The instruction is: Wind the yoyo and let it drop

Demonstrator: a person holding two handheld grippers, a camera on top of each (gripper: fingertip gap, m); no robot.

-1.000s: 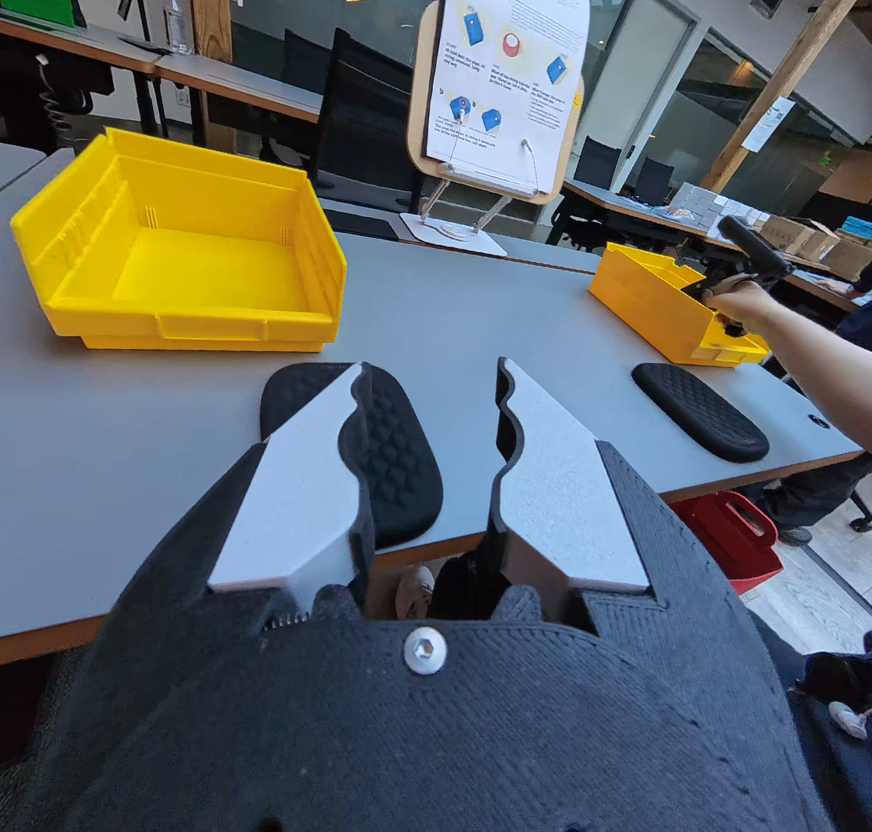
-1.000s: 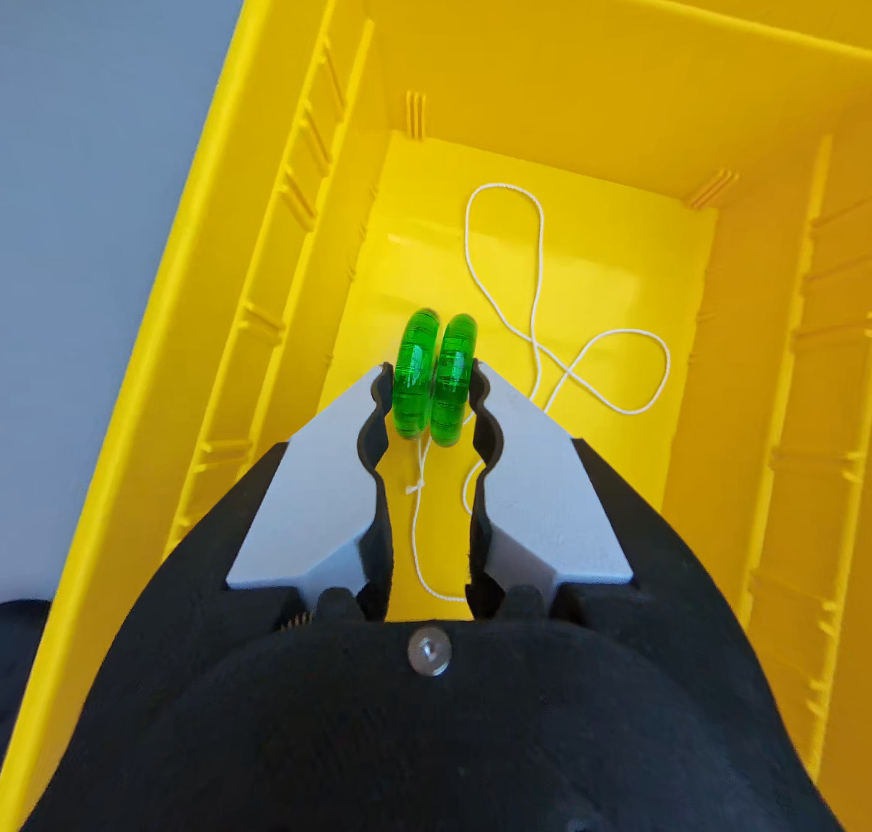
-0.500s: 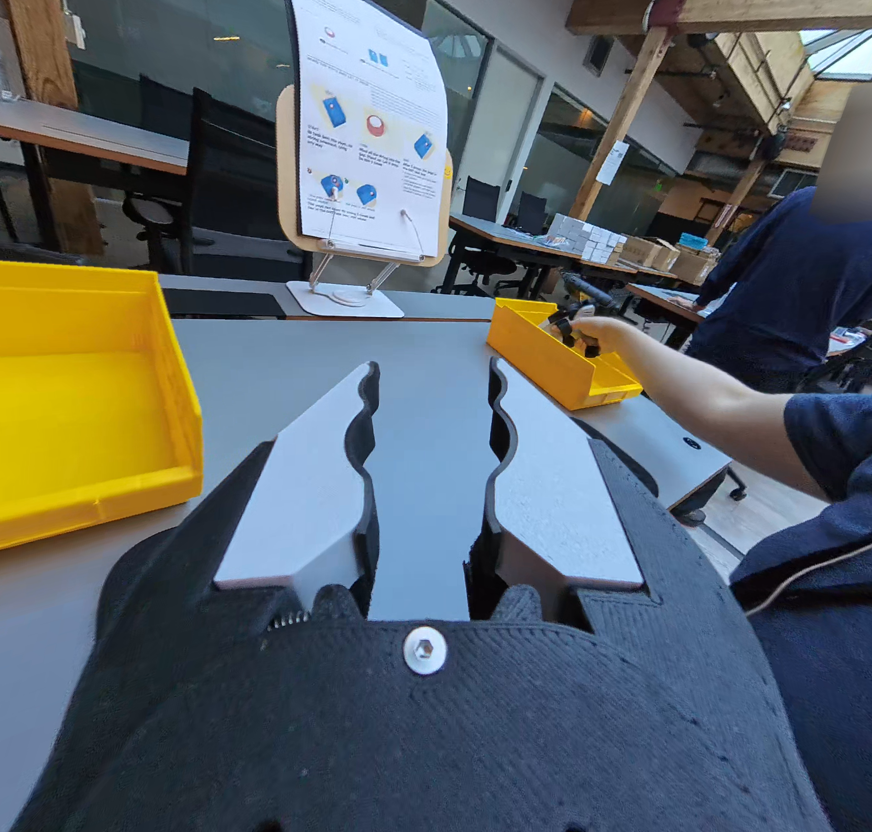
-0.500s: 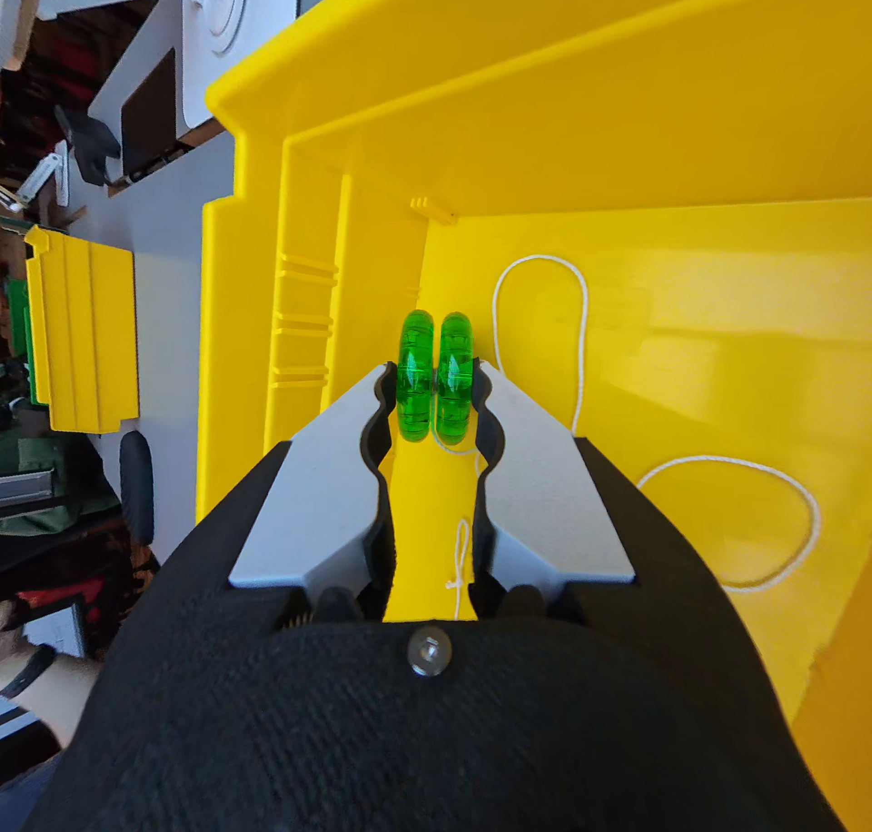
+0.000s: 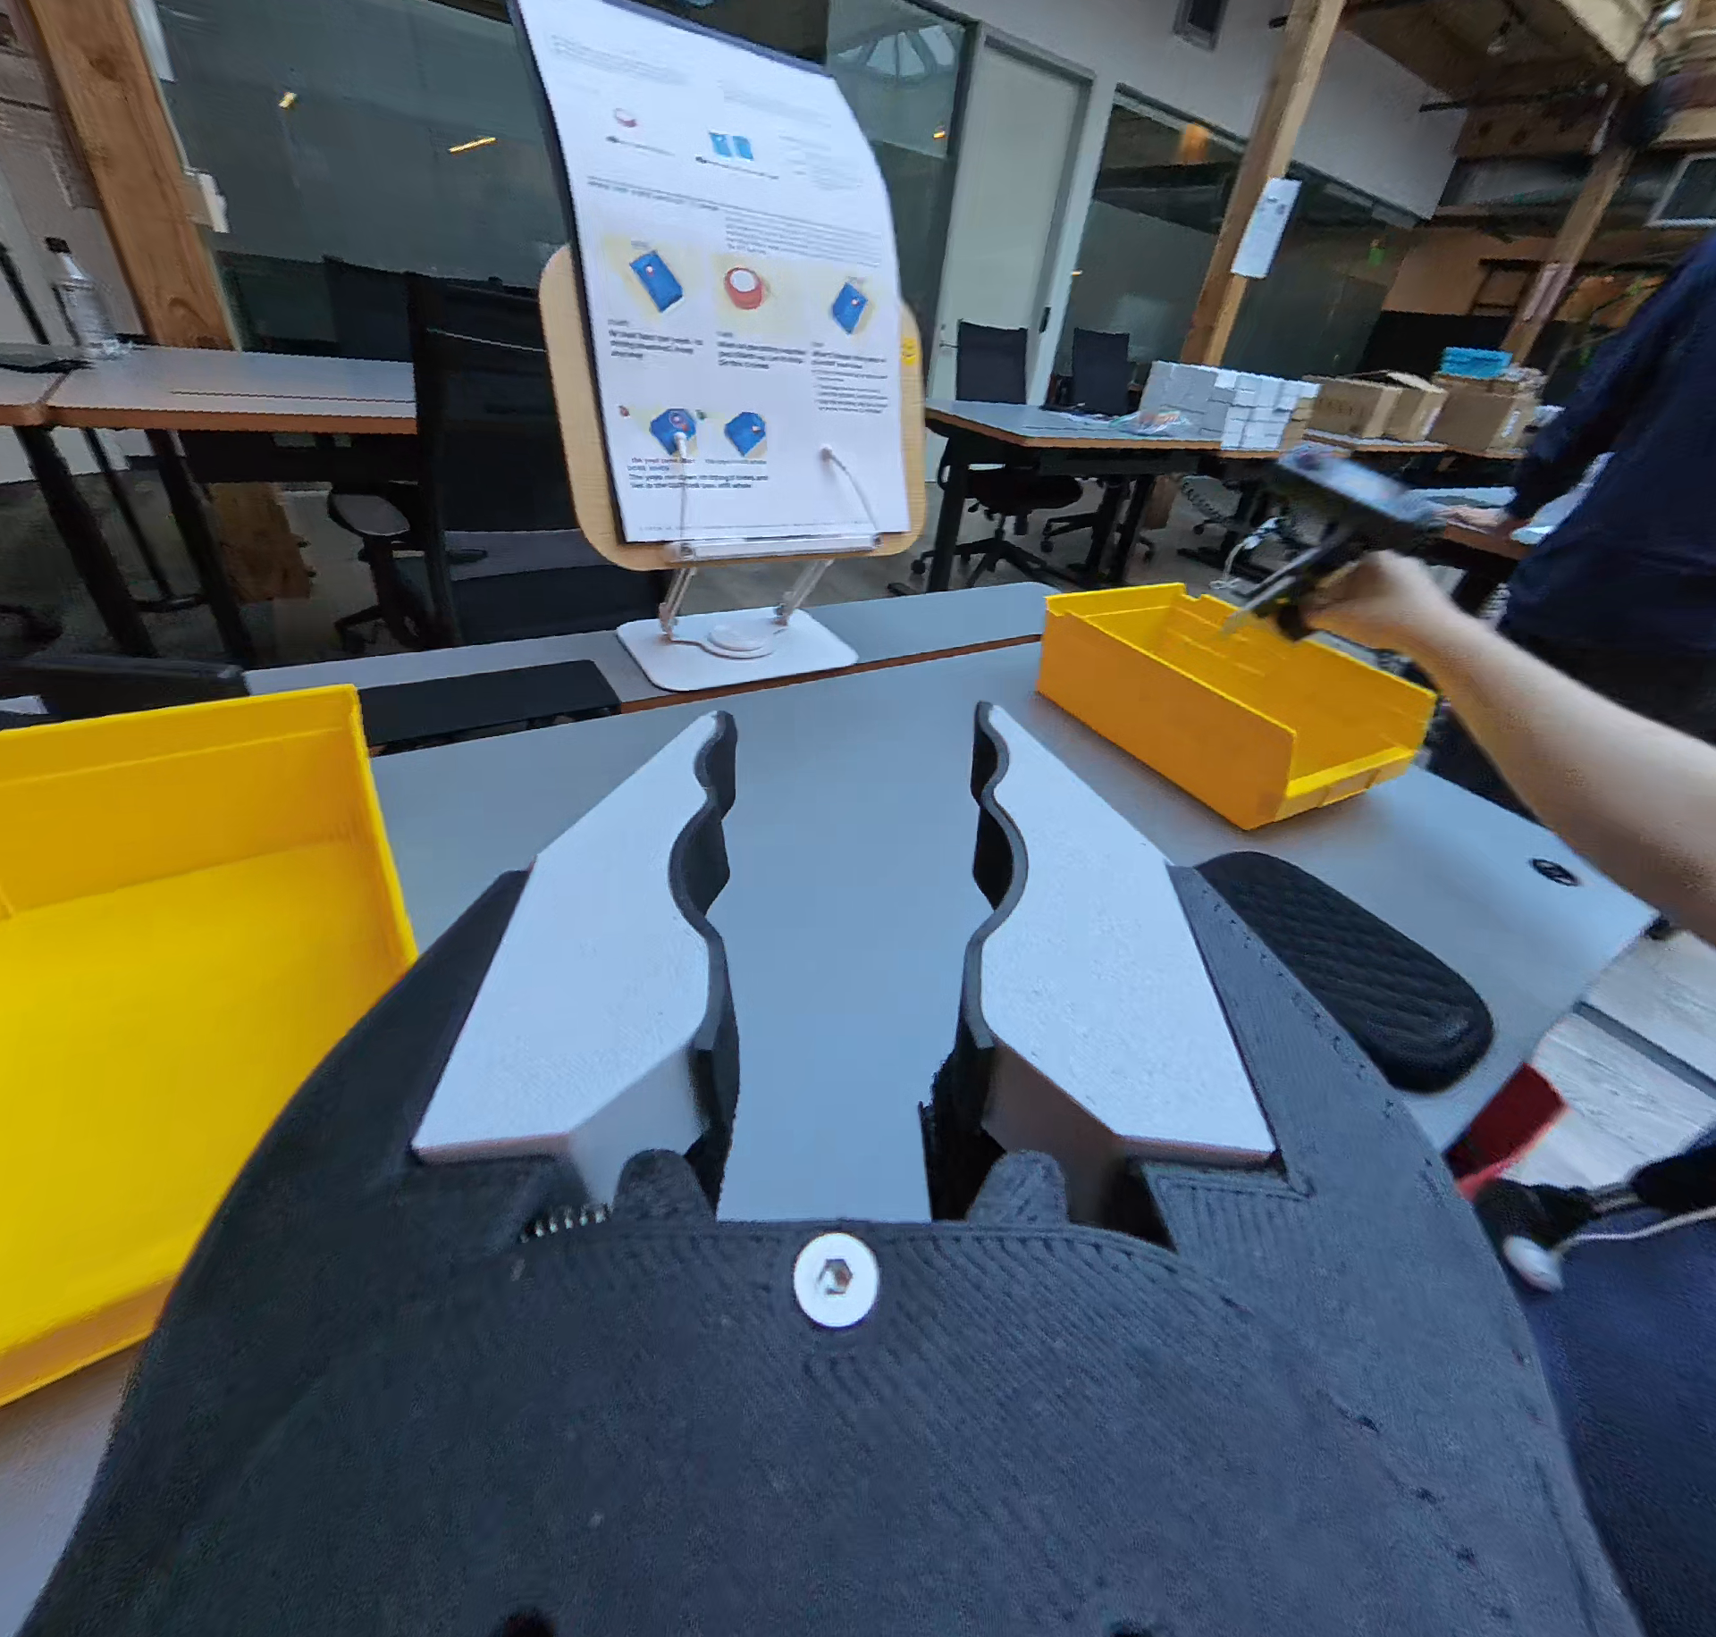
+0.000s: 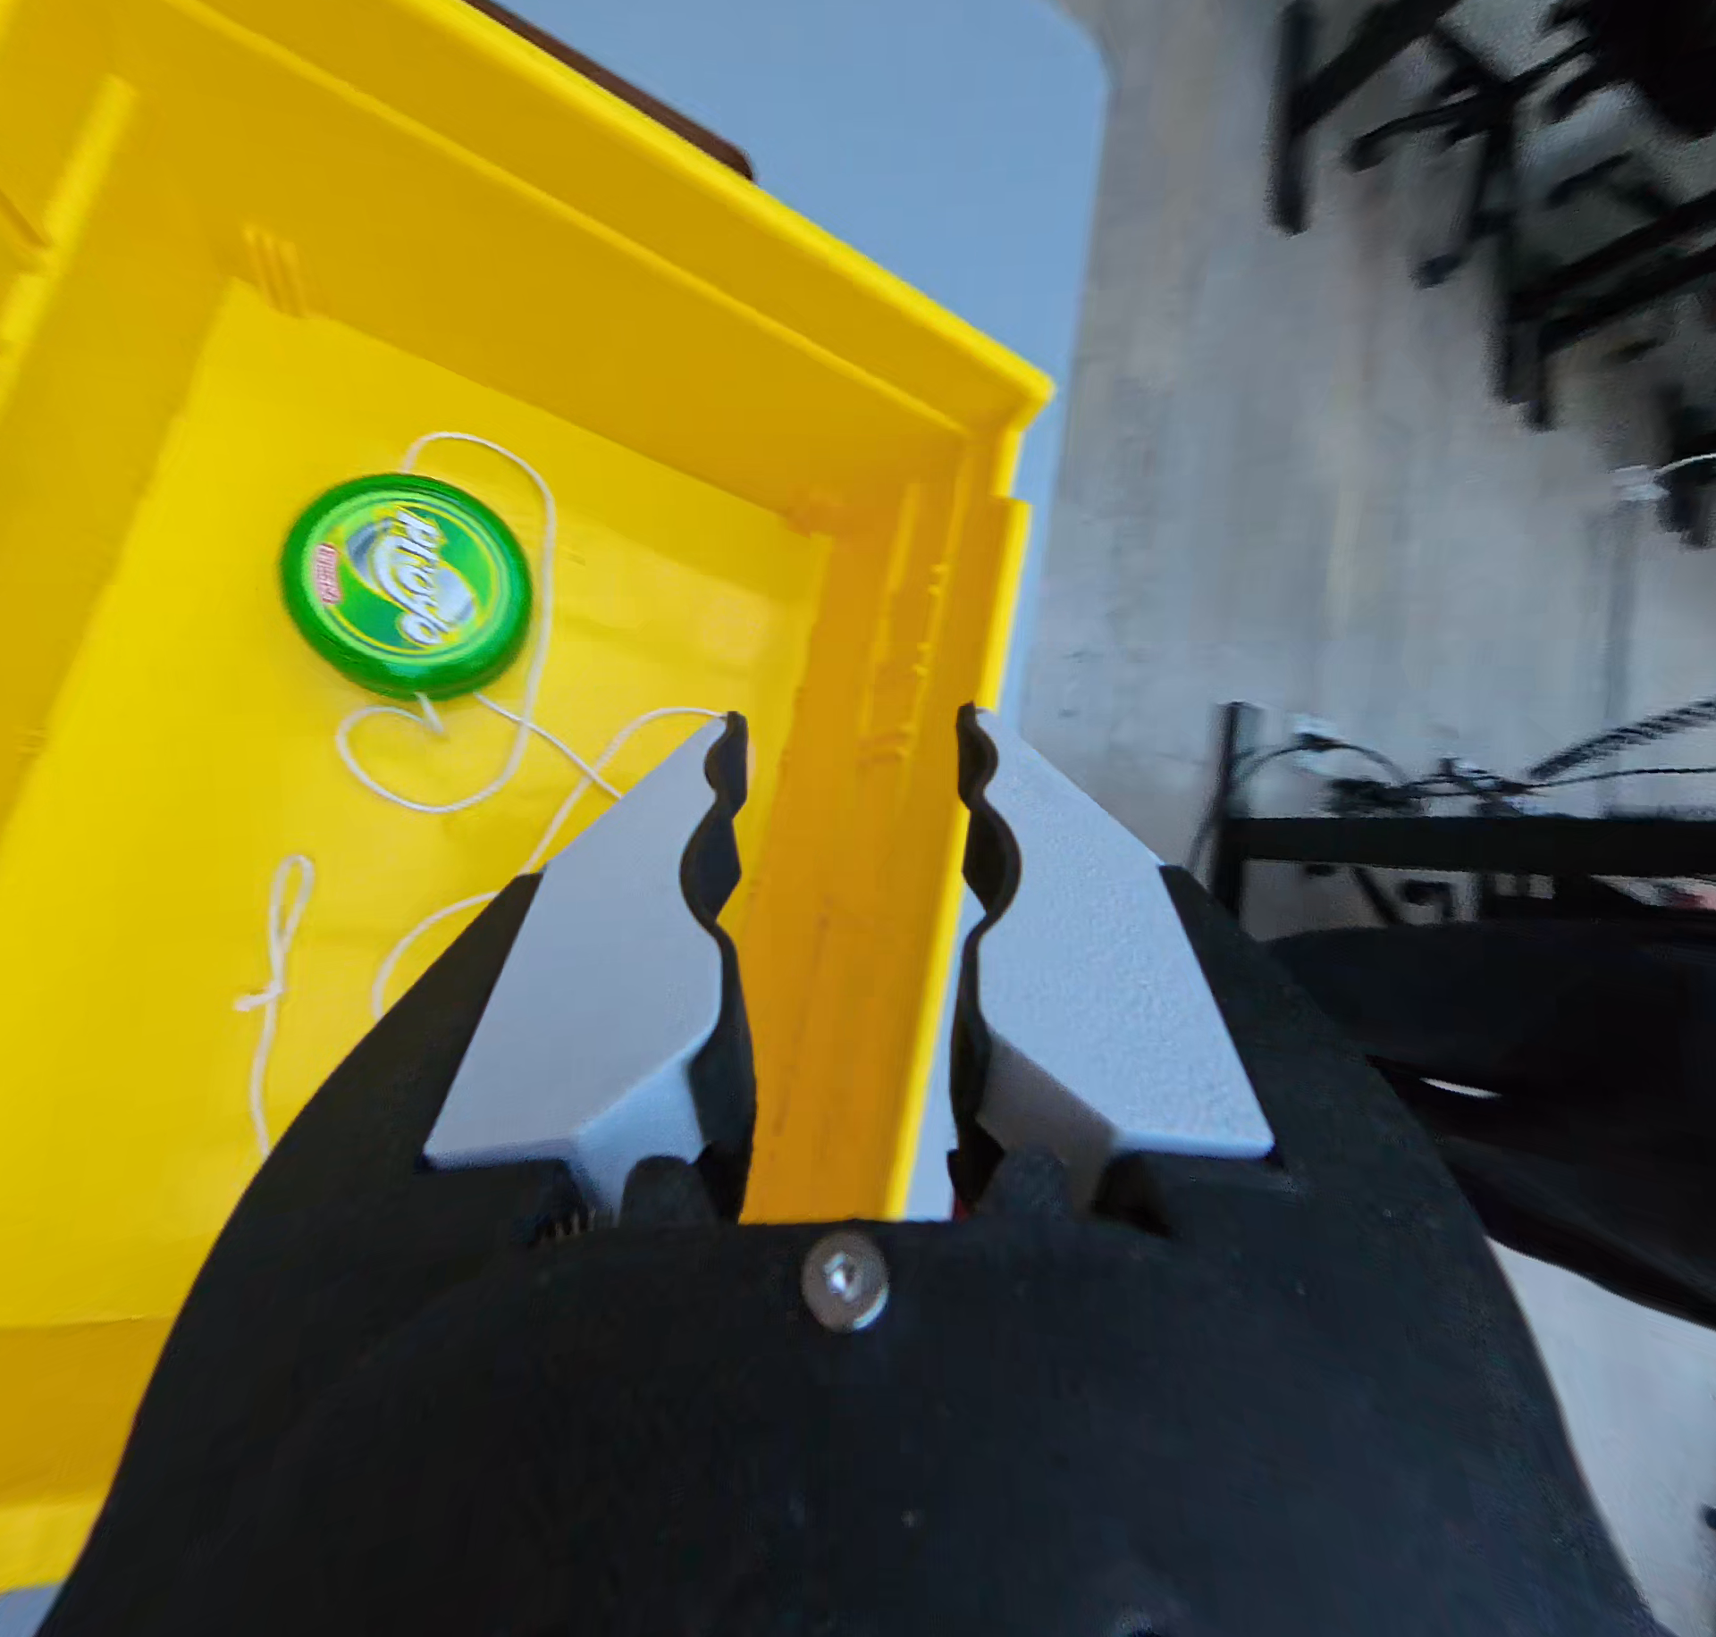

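Both grippers empty, yoyo lying flat in the bin

The right gripper is spread and holds nothing, beside the right yellow bin; inside it one green yoyo lies flat, its white string loose and unwound. The left gripper, also spread, hovers over the grey surface. Two bins, second leftward. Judged: winding hasn't begun; next, regrasp the yoyo.

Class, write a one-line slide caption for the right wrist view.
Open right gripper above yellow plastic bin; round green yoyo lies flat inside.
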